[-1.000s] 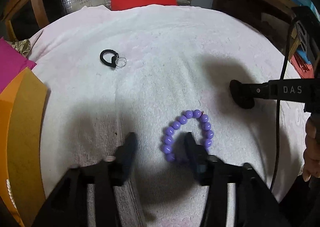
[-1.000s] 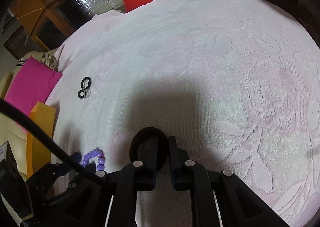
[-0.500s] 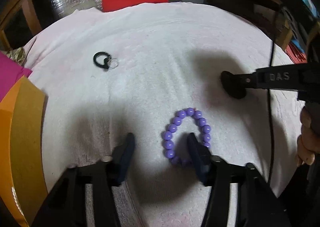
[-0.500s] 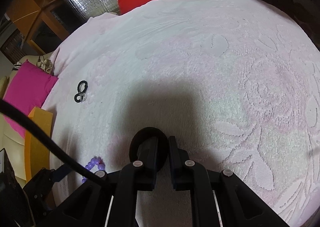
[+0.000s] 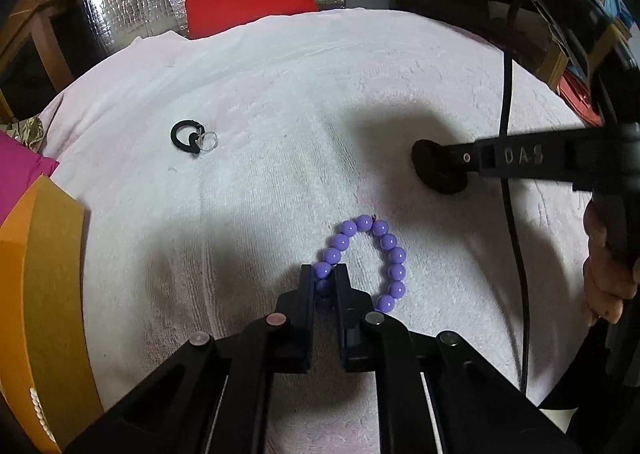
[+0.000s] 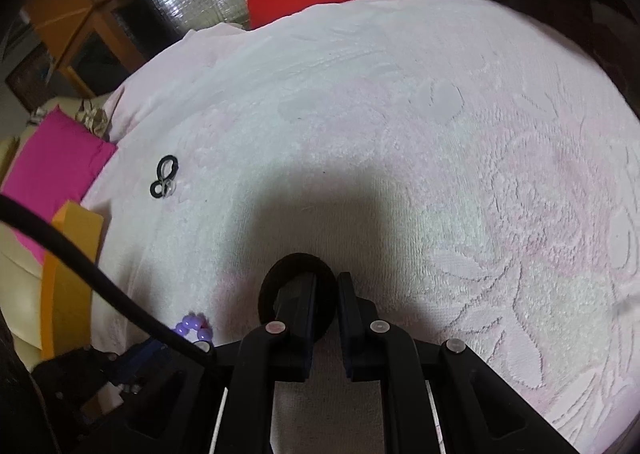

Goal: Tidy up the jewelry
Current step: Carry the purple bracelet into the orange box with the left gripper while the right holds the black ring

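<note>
Your left tool (image 5: 324, 281) has just closed, clenched on the purple bead bracelet (image 5: 390, 254) to lift it; your right tool (image 6: 326, 296) grips a black ring (image 6: 297, 296)

Broad bare stretches of pale pink towelling worktop (image 6: 460, 157) lie open ahead and rightward. Leftward stand an orange cardboard box (image 5: 44, 294) and small black rings (image 5: 192, 137); a black cable (image 5: 510, 173) hangs right.

Purple bead bracelet (image 5: 362, 262) flat on cloth, black rings (image 5: 192, 137) beyond
</note>
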`<control>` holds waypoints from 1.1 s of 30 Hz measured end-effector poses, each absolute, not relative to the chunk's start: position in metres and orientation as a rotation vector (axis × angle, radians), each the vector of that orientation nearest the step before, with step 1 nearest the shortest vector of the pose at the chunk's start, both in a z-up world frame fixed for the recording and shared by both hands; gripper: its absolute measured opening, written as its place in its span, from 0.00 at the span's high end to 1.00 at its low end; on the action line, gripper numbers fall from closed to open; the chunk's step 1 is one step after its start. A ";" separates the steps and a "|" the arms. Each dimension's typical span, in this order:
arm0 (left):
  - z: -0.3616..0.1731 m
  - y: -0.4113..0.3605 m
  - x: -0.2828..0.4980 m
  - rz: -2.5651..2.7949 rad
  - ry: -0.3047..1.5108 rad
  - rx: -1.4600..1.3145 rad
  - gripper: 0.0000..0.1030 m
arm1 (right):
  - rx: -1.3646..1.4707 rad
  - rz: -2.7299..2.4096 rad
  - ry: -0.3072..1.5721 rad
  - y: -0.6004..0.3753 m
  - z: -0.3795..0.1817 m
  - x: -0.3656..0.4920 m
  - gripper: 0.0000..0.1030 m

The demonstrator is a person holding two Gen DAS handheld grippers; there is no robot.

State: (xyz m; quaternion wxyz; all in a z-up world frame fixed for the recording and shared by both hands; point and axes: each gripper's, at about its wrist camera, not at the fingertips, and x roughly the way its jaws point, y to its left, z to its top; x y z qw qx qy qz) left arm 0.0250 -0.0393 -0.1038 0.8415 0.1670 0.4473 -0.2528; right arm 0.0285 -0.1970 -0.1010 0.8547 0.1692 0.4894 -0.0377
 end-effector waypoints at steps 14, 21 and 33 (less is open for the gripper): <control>-0.061 -0.017 0.026 -0.492 0.852 0.234 0.91 | 0.369 -0.064 0.965 -0.197 -0.089 0.026 0.89; -0.049 0.003 0.027 -0.454 0.822 0.185 0.91 | 0.415 -0.017 0.886 -0.196 -0.075 0.021 0.89; -0.029 0.046 0.019 -0.273 0.770 0.122 0.91 | 0.392 0.109 0.824 -0.142 -0.055 0.025 0.89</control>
